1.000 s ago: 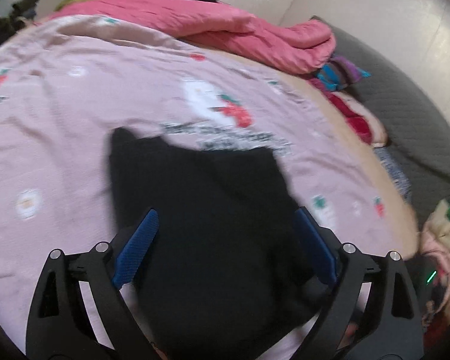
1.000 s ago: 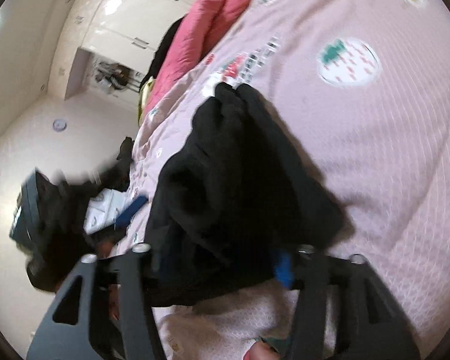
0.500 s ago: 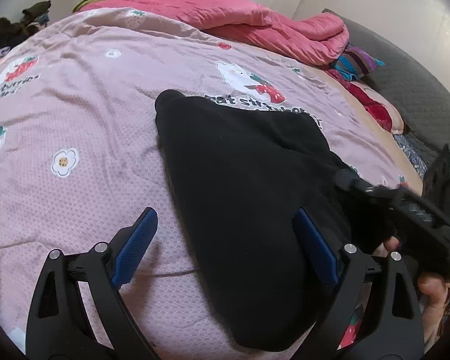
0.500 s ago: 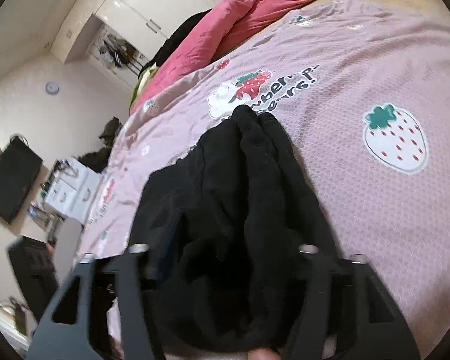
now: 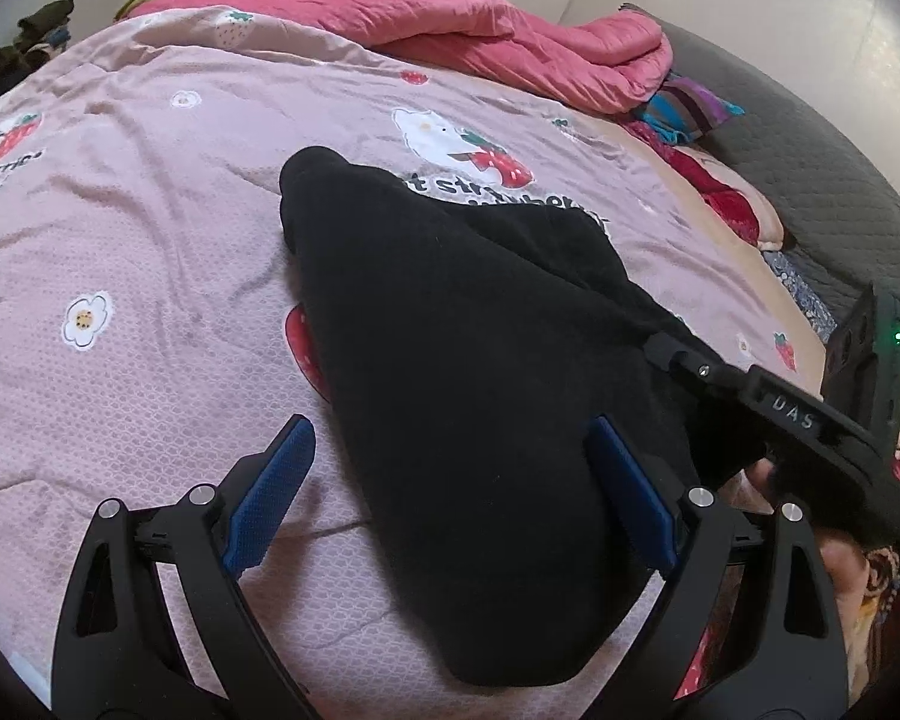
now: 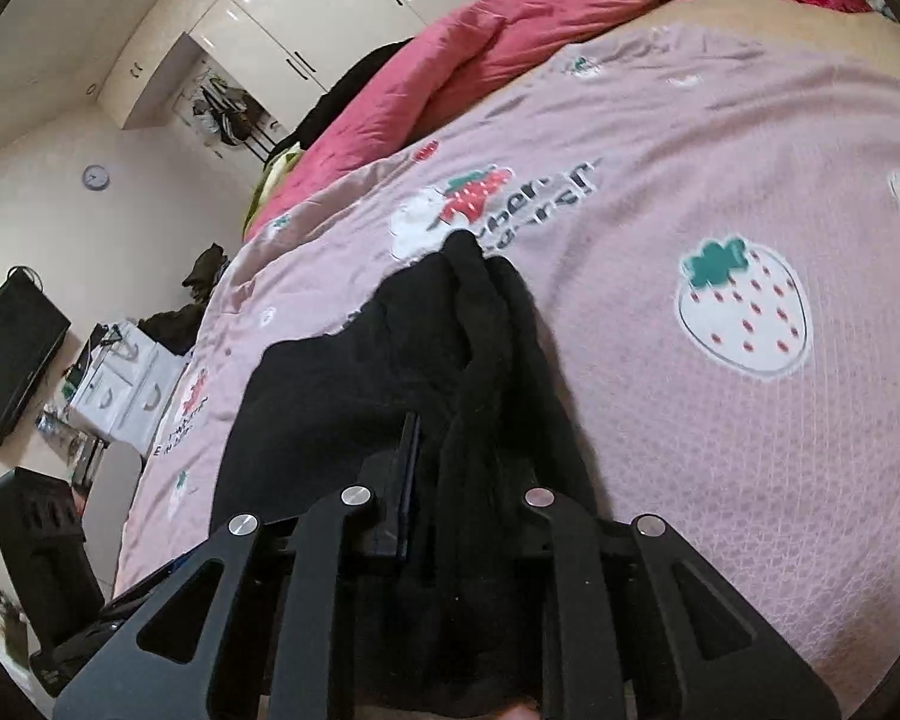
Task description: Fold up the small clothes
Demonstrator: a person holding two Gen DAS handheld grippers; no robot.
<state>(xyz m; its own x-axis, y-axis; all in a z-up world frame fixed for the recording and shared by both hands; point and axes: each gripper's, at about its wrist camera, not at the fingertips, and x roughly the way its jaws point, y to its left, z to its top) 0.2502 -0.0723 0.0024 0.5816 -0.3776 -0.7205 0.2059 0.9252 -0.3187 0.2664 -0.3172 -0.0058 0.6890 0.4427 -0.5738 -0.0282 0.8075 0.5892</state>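
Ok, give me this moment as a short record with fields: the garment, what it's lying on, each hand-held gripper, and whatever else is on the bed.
garment: black garment, bunched, lying on the bedspread
surface: pink strawberry-print bedspread
left hand-held gripper: open, blue pads either side of the garment, not pressing it
right hand-held gripper: jaws have just been closing, now pinched on a fold of the garment
behind: pink quilt heaped at the far side of the bed
fold status: not yet folded flat
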